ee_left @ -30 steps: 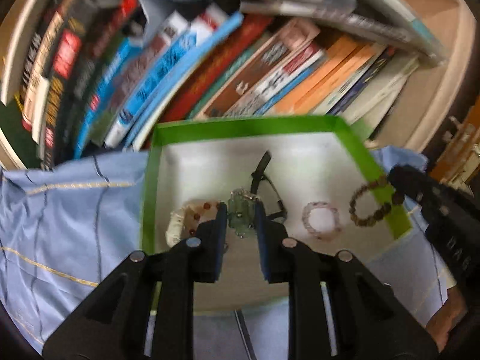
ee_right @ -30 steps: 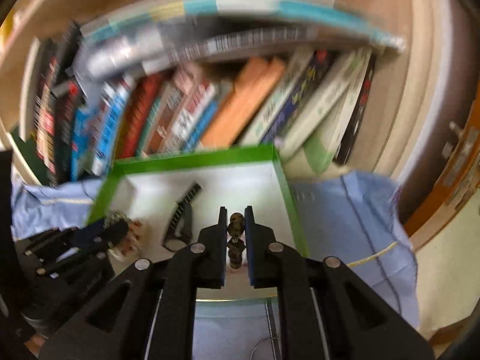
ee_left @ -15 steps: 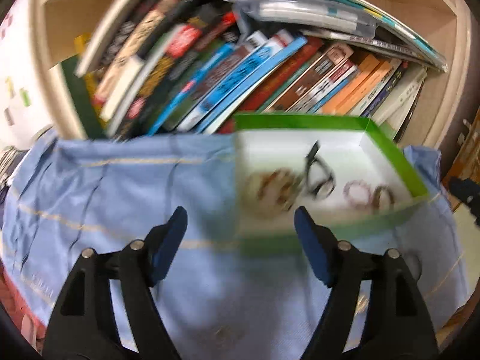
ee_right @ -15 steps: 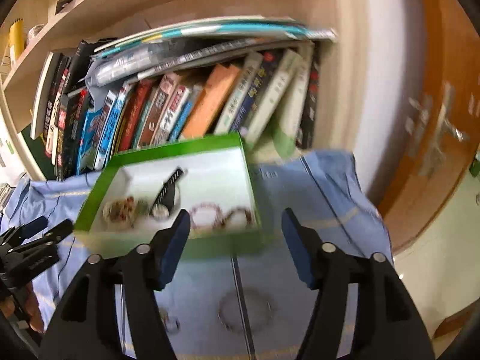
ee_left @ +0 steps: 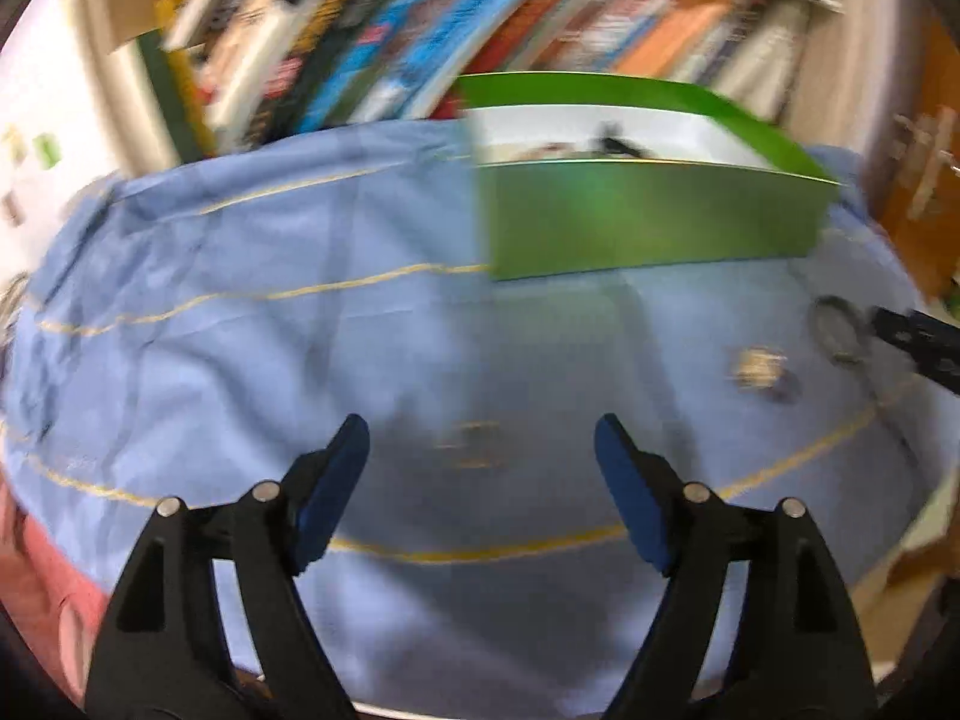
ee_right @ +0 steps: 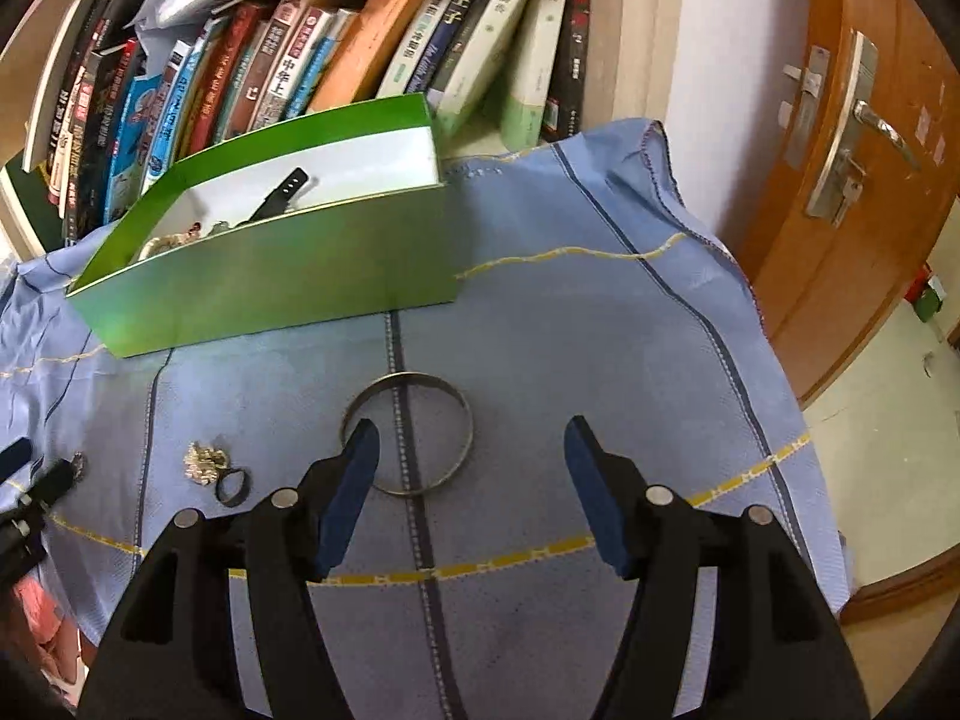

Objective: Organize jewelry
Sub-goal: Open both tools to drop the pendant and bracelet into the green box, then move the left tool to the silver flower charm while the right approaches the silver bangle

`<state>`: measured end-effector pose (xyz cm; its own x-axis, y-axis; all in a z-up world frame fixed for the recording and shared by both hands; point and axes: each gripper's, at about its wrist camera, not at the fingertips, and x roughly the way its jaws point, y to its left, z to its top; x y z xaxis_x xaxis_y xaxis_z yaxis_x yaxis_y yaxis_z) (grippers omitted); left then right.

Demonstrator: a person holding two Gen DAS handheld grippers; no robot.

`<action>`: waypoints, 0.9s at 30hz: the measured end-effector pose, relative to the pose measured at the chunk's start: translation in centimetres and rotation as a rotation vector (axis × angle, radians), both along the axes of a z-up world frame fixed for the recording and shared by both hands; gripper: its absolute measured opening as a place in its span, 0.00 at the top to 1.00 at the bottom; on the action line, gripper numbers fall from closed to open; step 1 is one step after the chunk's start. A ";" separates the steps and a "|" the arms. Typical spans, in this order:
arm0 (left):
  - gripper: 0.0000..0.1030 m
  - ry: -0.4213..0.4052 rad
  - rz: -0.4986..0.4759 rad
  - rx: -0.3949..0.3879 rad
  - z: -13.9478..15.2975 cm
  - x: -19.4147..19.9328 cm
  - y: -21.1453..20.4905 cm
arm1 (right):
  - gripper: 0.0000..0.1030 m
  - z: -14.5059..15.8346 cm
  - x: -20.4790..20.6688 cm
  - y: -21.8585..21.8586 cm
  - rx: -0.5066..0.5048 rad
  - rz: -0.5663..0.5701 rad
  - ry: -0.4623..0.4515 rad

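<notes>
A green box (ee_right: pixel 270 276) with a white inside stands on a blue cloth (ee_right: pixel 600 330) and holds a black watch strap (ee_right: pixel 282 195) and beaded pieces. A silver bangle (ee_right: pixel 408 435) lies on the cloth just ahead of my open, empty right gripper (ee_right: pixel 471 468). A silver brooch (ee_right: pixel 204 459) and a dark ring (ee_right: pixel 233 487) lie to its left. In the blurred left wrist view, my left gripper (ee_left: pixel 480 474) is open and empty above a small gold piece (ee_left: pixel 471 441). The box (ee_left: pixel 648 216), brooch (ee_left: pixel 756 363) and bangle (ee_left: pixel 837 330) show there too.
A shelf of leaning books (ee_right: pixel 300 60) stands behind the box. A wooden door (ee_right: pixel 858 150) with a metal handle is at the right. The cloth's right edge (ee_right: pixel 774 360) drops off toward the floor. The left gripper's tip (ee_right: pixel 36 480) shows at the left edge.
Both grippers let go of their beaded pieces in the box, opened wide and pulled back and down toward the near cloth. The left view is still in motion blur.
</notes>
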<state>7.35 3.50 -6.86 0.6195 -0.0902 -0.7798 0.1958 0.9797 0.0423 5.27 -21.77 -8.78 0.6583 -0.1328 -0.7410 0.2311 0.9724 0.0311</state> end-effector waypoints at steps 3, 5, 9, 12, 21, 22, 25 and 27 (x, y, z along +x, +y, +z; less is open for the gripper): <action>0.25 0.020 -0.109 -0.052 -0.3 -0.2 -4.2 | 0.39 -0.5 -0.2 -0.3 0.010 -0.004 0.017; 0.27 0.042 -0.154 -0.076 -0.6 -0.1 -6.3 | 0.39 -0.7 -0.4 -0.7 0.015 -0.008 0.025; 0.28 0.048 -0.224 -0.086 -0.6 0.3 -9.5 | 0.39 -1.0 -0.7 -1.6 0.024 -0.024 0.028; 0.40 0.059 -0.215 -0.071 -1.0 1.1 -10.5 | 0.39 -1.1 -0.7 -2.2 0.036 -0.027 0.025; 0.46 0.071 -0.039 -0.009 -1.6 3.3 -5.8 | 0.39 -0.7 -0.4 -1.3 0.019 0.029 0.020; 0.46 0.068 -0.014 -0.009 -1.4 3.3 -4.9 | 0.39 -0.7 -0.3 -1.0 0.018 0.044 0.020; 0.45 0.060 0.014 -0.024 -0.9 3.2 -3.5 | 0.39 -1.1 0.3 0.3 0.022 0.087 0.034; 0.41 0.058 0.003 -0.037 -0.8 3.1 -3.5 | 0.39 -1.4 0.7 1.0 0.021 0.095 0.043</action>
<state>10.41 -0.04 -7.69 0.5733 -0.1176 -0.8109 0.1941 0.9810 -0.0050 5.99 -20.76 -10.14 0.6349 -0.0551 -0.7707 0.1391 0.9893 0.0439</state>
